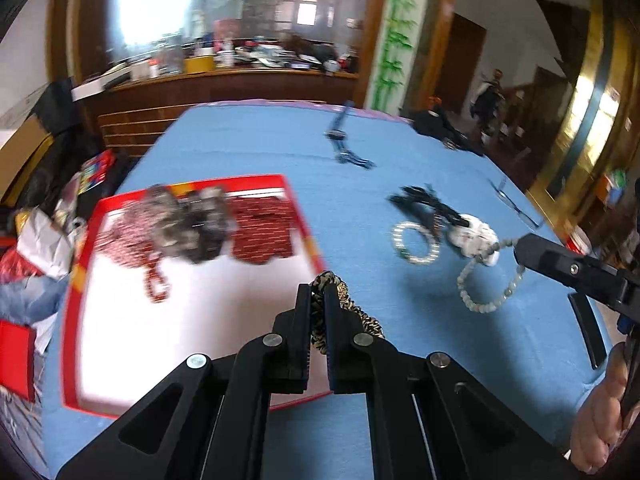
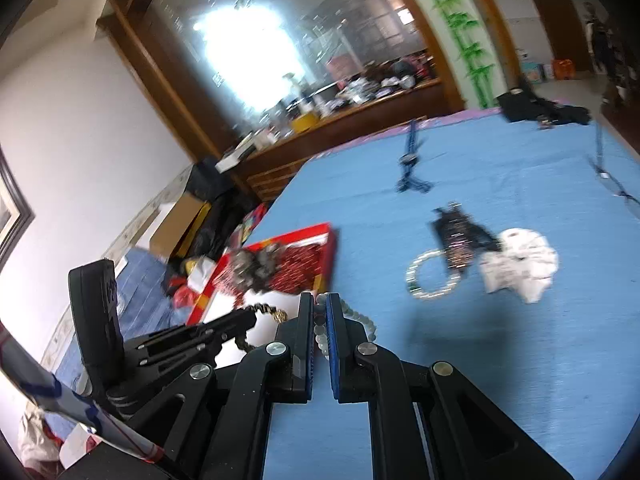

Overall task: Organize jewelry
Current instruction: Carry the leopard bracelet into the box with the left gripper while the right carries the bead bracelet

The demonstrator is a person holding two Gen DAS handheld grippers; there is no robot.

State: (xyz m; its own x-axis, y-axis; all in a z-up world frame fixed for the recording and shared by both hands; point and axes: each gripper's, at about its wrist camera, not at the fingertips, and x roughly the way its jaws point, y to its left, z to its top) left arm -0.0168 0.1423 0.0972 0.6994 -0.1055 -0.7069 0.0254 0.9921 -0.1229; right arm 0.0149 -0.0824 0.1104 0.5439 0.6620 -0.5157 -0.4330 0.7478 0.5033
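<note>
My left gripper (image 1: pixel 317 286) is shut on a gold-and-black patterned band (image 1: pixel 352 312), held above the near right edge of the red-rimmed tray (image 1: pixel 306 216). The tray holds red bead strings (image 1: pixel 262 230) and grey fluffy pieces (image 1: pixel 188 220). My right gripper (image 2: pixel 319 299) is shut on a pale grey-green bead bracelet (image 2: pixel 366 320), lifted over the blue table; the bracelet hangs from it in the left wrist view (image 1: pixel 486 286). In the right wrist view the left gripper (image 2: pixel 250 318) sits to the left with the band (image 2: pixel 276 314).
On the blue tablecloth (image 1: pixel 260 140) lie a clear bead bracelet (image 1: pixel 416 240), a black tasselled piece (image 1: pixel 424 200), a white fabric item (image 1: pixel 476 238), a blue strap ornament (image 1: pixel 344 140) and a black cloth (image 1: pixel 440 124) at the far edge. Clutter lies left of the table.
</note>
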